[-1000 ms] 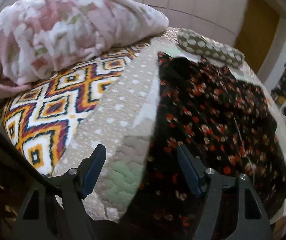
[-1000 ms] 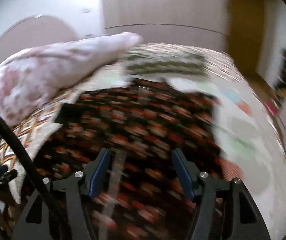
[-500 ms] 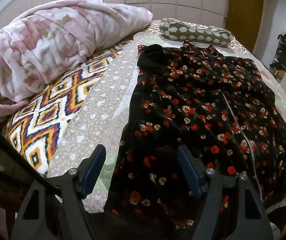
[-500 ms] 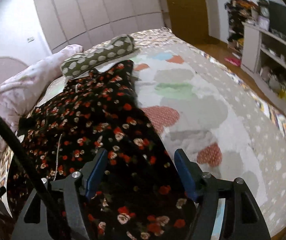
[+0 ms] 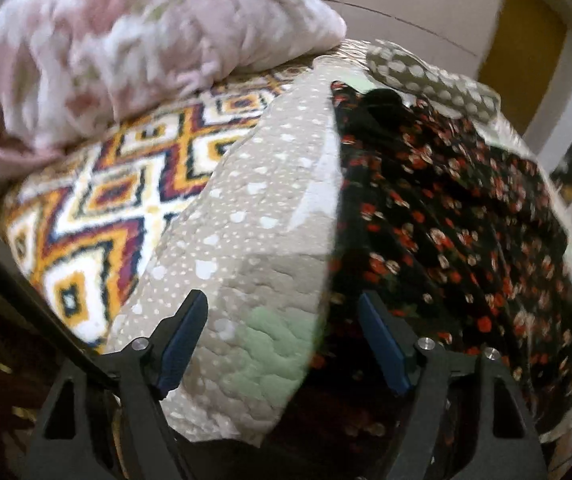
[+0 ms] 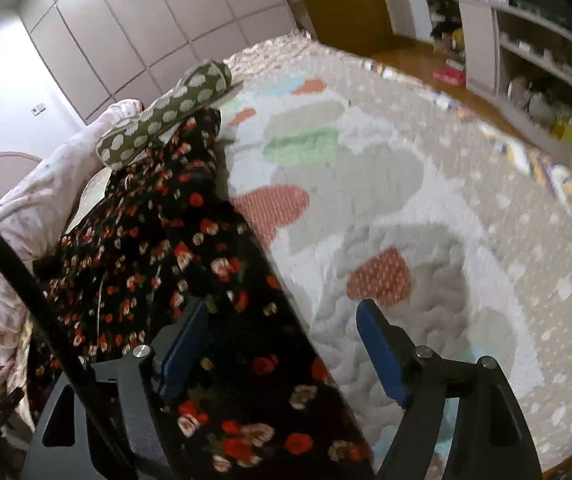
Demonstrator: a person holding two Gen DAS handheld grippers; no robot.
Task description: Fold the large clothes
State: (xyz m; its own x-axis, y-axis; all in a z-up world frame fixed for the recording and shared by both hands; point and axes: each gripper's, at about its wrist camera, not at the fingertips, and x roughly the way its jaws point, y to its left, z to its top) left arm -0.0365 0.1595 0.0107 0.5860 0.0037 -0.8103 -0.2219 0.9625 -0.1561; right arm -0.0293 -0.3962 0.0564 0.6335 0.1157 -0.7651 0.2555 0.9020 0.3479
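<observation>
The floral garment (image 5: 445,216), black with red and cream flowers, lay spread flat on the bed's quilted cover (image 5: 270,216), its top end reaching up to the spotted pillow (image 6: 166,116) and its lower edge hanging toward me over the near edge of the bed. Nothing in it was folded yet, so I judged this the opening step: getting both grippers down to the near edge to take hold.

My left gripper (image 5: 282,336) sat over the garment's left border, one finger above the bare quilt and the other above the dark cloth, its jaws having just opened wider and clamping nothing. My right gripper (image 6: 282,344) sat over the garment's right border, its left finger over the flowers and its right finger over the quilt; its jaws had also just been opening, and I saw the cloth lying under them, not pinched.

Beyond the garment on its left lay a zigzag-patterned blanket (image 5: 98,216) and, past that, a heaped pink comforter (image 5: 126,48). Well beyond its right side, off the bed, stood white shelves (image 6: 525,64).

The next move, as I judged it, called for lowering each gripper until one finger slid under a near corner, then closing on the fabric alone. The risk was catching the quilt with it, since the cloth lay flat against the cover
</observation>
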